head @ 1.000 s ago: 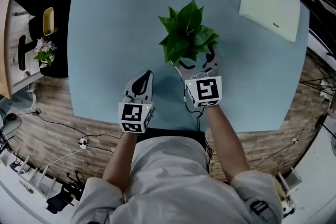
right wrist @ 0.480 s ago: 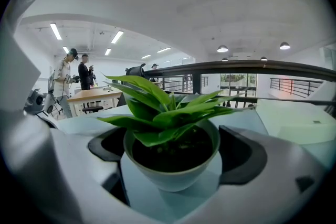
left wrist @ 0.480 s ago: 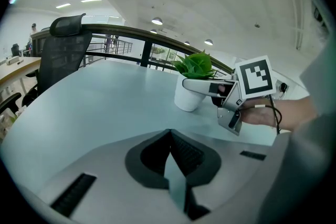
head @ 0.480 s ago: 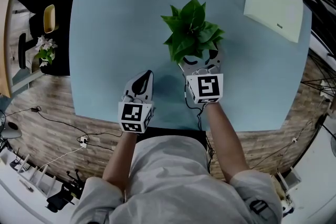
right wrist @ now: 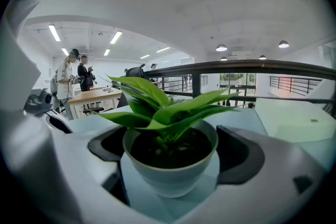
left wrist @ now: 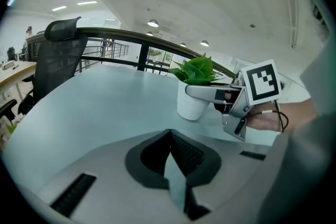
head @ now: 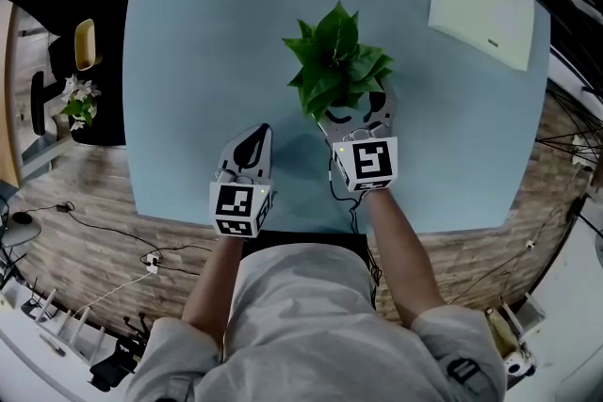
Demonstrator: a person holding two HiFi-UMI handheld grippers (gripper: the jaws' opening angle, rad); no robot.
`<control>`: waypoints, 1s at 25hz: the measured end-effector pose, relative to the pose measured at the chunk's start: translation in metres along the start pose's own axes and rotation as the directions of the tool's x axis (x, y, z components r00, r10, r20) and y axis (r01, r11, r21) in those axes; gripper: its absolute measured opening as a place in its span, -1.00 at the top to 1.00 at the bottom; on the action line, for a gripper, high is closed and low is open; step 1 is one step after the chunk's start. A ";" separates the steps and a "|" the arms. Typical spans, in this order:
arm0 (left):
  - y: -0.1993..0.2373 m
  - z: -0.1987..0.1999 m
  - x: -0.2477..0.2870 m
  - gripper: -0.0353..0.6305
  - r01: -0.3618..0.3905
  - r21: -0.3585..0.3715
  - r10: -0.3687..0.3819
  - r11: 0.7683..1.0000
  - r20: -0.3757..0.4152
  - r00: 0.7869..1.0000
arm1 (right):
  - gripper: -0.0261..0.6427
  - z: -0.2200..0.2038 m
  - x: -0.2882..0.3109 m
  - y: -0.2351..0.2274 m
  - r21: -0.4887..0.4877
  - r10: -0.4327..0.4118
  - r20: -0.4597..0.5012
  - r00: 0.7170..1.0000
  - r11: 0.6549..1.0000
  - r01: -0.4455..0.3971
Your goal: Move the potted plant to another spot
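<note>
The potted plant (head: 334, 66), green leaves in a small white pot (left wrist: 190, 101), stands right of the middle of the pale blue table (head: 207, 33). My right gripper (head: 356, 108) is shut on the pot: in the right gripper view the pot (right wrist: 170, 178) sits between the two dark pads, touching both. Whether the pot rests on the table or hangs just above it I cannot tell. My left gripper (head: 256, 138) lies low near the table's front edge, left of the plant, shut on nothing, its jaws (left wrist: 170, 157) meeting.
A pale rectangular pad (head: 482, 0) lies at the table's far right corner. A black office chair (left wrist: 60, 55) stands beyond the table's left side. Off the table at the left are a dark desk and a small flower bunch (head: 80, 96). People stand far off (right wrist: 73, 73).
The view swung slightly right and back. Plant and right gripper kept their place relative to each other, and the left gripper has stayed put.
</note>
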State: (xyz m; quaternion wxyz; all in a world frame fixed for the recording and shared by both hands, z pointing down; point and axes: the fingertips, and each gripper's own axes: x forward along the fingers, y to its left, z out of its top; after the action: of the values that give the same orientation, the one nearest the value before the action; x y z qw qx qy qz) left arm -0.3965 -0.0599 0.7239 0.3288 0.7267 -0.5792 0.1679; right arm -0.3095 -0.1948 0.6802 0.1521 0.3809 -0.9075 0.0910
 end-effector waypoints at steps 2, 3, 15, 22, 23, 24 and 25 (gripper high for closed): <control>0.000 0.005 0.001 0.86 0.003 0.006 -0.003 1.000 0.008 1.000 | -0.65 0.001 -0.002 0.003 0.002 0.004 0.000 1.000 1.000 -0.004; 0.001 0.007 0.001 0.86 0.005 0.008 -0.005 1.000 0.014 1.000 | -0.65 0.002 -0.003 0.004 0.005 0.006 0.001 1.000 1.000 -0.006; -0.011 0.064 -0.015 0.86 0.035 0.031 -0.039 0.999 0.128 0.991 | -0.65 0.053 -0.028 0.027 -0.013 0.017 0.068 0.998 1.000 -0.016; -0.012 0.104 -0.041 0.86 0.043 0.041 -0.050 0.998 0.200 0.978 | -0.65 0.093 -0.042 0.045 -0.031 0.023 0.117 0.993 0.999 -0.019; -0.011 0.110 -0.045 0.86 0.043 0.042 -0.051 0.998 0.211 0.976 | -0.65 0.100 -0.043 0.047 -0.037 0.021 0.127 0.992 0.999 -0.017; -0.010 0.116 -0.049 0.86 0.043 0.046 -0.052 0.998 0.223 0.973 | -0.65 0.106 -0.044 0.049 -0.042 0.019 0.138 0.990 0.999 -0.013; -0.009 0.123 -0.054 0.86 0.043 0.052 -0.054 0.998 0.236 0.970 | -0.65 0.112 -0.046 0.050 -0.045 0.017 0.148 0.989 0.999 -0.010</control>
State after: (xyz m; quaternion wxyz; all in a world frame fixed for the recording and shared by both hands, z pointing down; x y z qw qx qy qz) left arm -0.4193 -0.1022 0.5986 0.2442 0.7629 -0.5926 0.0852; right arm -0.3384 -0.1610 0.5565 0.0919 0.3771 -0.9206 0.0432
